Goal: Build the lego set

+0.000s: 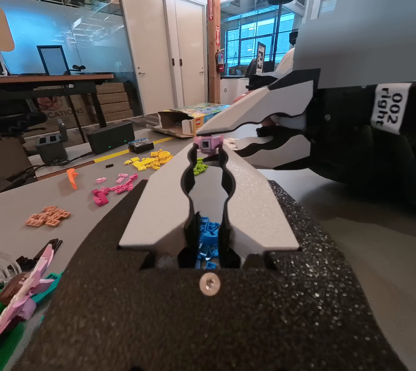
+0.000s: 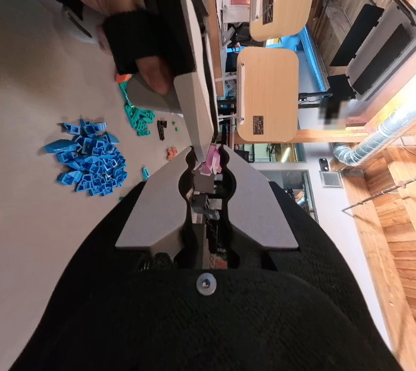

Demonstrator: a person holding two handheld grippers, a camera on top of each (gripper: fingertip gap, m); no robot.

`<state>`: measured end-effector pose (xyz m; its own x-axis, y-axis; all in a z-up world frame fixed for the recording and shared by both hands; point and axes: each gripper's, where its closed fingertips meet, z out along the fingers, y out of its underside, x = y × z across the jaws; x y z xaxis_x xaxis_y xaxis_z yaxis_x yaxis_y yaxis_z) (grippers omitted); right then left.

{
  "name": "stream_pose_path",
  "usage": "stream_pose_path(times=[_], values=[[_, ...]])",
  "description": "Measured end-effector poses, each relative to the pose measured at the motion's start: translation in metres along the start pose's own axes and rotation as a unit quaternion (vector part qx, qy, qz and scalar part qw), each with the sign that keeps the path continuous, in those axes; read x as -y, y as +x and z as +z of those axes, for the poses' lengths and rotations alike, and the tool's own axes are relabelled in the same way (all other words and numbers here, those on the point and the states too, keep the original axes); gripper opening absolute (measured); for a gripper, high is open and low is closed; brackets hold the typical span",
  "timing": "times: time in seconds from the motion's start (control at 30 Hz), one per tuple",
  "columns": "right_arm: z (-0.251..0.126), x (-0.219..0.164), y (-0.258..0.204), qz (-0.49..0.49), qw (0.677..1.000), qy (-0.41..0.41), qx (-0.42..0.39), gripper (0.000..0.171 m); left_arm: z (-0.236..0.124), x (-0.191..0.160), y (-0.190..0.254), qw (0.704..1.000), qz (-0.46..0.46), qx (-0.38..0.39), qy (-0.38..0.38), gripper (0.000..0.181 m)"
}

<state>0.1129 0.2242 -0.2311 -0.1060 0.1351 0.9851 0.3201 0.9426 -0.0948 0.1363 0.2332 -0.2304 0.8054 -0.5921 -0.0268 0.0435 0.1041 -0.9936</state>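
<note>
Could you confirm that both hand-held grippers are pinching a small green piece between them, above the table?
Not quite: the piece is lavender-pink, not green, as the left wrist view shows. The left hand-held gripper and right hand-held gripper do both pinch it above the table.

Gripper fingers point(image 1: 162, 198): matt grey plastic, finely grained. Mount point(image 1: 225, 326): rough speckled black. Screw point(image 1: 209, 285): shiny metal. Blue bricks point(image 2: 90, 164), 9 o'clock: glossy plastic.

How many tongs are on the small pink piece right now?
2. The left tongs pinch the pink piece from below in the left wrist view; the right tongs close on it from the side.
</note>
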Motion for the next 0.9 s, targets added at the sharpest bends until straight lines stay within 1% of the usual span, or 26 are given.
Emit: stream_pose_path(times=[0.2,0.63,0.77,0.9], values=[[0.002,0.000,0.000,0.000,1.000,-0.017,-0.007,0.019,-0.001,0.000,-0.003,1.000,-0.002,0.008,-0.001,0.016],[0.002,-0.003,-0.007,-0.010,1.000,-0.018,0.023,0.018,0.002,-0.006,-0.001,1.000,-0.023,-0.004,-0.013,0.016],[0.001,-0.002,-0.010,0.039,0.998,-0.004,0.052,0.023,0.003,-0.008,-0.001,0.999,-0.032,-0.012,-0.013,0.017],[-0.001,0.000,-0.012,0.076,0.994,0.013,0.076,0.038,0.002,-0.004,0.001,0.999,-0.034,-0.023,-0.002,0.016]])
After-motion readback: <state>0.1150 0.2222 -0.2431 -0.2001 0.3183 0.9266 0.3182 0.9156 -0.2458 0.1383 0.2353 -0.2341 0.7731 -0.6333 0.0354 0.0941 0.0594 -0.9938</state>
